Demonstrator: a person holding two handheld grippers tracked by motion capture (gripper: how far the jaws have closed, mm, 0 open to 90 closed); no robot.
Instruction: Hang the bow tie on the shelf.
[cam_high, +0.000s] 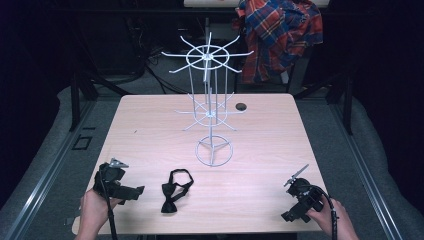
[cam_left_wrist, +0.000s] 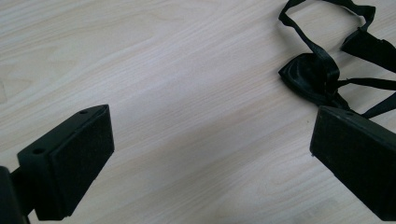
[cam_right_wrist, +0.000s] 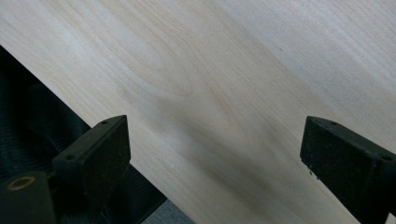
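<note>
Your left gripper (cam_high: 131, 191) rests low at the near left of the table (cam_high: 270, 145), held in your left hand (cam_high: 94, 210), its jaws spread wide with bare wood between them; in the left gripper view the same left gripper (cam_left_wrist: 210, 158) looks along the tabletop (cam_left_wrist: 177, 70), and nothing lies between the two black pads (cam_left_wrist: 81, 163). The black bow tie (cam_high: 174, 192) lies flat on the wood just beside that gripper, toward the table's middle and apart from the jaws (no contact is visible). In the left gripper view the bow tie (cam_left_wrist: 317, 70) sits ahead of and beyond the right-hand jaw, its knot nearest the pad and its thin strap looping away toward the upper edge of the picture. Your right gripper (cam_high: 290, 214) sits at the near right corner of the table in your right hand (cam_high: 330, 217), well apart from the bow tie. In the right gripper view your right gripper (cam_right_wrist: 215, 158) also stands wide open and empty, angled across the table's near edge (cam_right_wrist: 116, 130), with dark floor matting (cam_right_wrist: 32, 121) showing past that edge. Farther out, a white wire display rack (cam_high: 209, 107) stands upright near the table's centre, its ring base on the wood and two tiers of bare radiating hooks above. A small dark disc (cam_high: 241, 106) lies just beyond the rack. Behind the table, a plaid shirt (cam_high: 280, 35) hangs in the dim background.
</note>
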